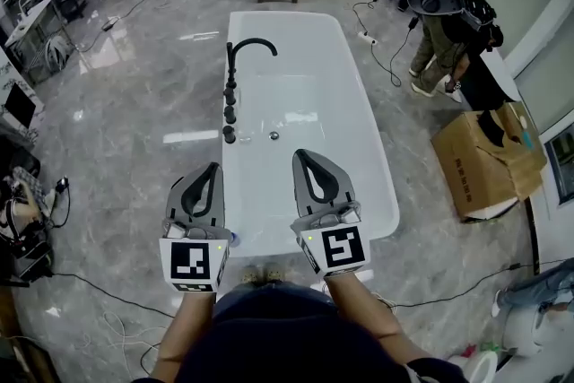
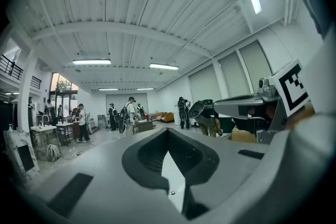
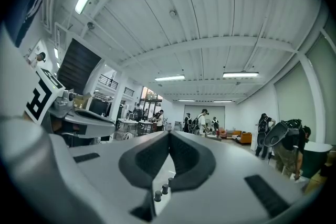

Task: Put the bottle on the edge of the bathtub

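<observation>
Ahead of both jaws, in the head view, lies the white bathtub (image 1: 377,193) with its black faucet (image 1: 244,58). The left gripper (image 1: 210,179) and right gripper (image 1: 308,164) hang side by side over its near rim, which looks like a neutral pose rather than a reach. Just behind the left jaws, at the rim, a small bluish thing (image 1: 232,238) peeks out; I cannot tell if it is the bottle.

Left gripper view: jaws clenched on nothing, white tub beneath.

Right gripper view: jaws likewise pressed together and empty, with the faucet knobs (image 3: 157,194) beneath.
</observation>
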`<state>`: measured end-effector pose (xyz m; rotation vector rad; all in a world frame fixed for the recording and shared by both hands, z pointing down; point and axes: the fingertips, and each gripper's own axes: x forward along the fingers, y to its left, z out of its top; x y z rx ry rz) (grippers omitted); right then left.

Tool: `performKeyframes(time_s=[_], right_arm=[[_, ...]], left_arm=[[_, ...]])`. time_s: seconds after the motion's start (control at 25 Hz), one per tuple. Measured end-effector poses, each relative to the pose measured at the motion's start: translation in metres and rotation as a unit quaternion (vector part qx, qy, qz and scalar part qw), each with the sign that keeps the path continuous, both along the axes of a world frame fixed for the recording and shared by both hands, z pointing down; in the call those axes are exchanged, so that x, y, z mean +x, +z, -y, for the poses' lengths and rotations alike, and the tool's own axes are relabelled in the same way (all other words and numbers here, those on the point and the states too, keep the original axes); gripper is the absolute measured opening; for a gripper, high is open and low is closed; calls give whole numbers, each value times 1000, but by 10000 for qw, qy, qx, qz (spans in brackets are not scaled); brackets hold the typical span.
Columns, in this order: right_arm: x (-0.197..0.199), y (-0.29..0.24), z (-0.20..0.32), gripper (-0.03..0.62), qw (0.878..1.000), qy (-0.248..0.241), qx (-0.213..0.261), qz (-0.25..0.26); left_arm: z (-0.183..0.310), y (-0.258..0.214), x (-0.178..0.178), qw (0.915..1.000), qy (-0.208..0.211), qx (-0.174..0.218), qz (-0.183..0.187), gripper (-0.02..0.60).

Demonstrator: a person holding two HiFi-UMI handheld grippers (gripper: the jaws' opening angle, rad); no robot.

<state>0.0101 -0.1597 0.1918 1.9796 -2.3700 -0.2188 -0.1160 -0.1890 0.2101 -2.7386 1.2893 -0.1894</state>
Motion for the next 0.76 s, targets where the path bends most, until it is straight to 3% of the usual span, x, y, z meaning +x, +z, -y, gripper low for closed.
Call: performKeyframes(time_s=[0.76], right_arm=[[-6, 10, 2, 26, 10000, -3, -61, 37]], left_arm=[[1, 7, -6, 10000, -60, 10, 56, 23]])
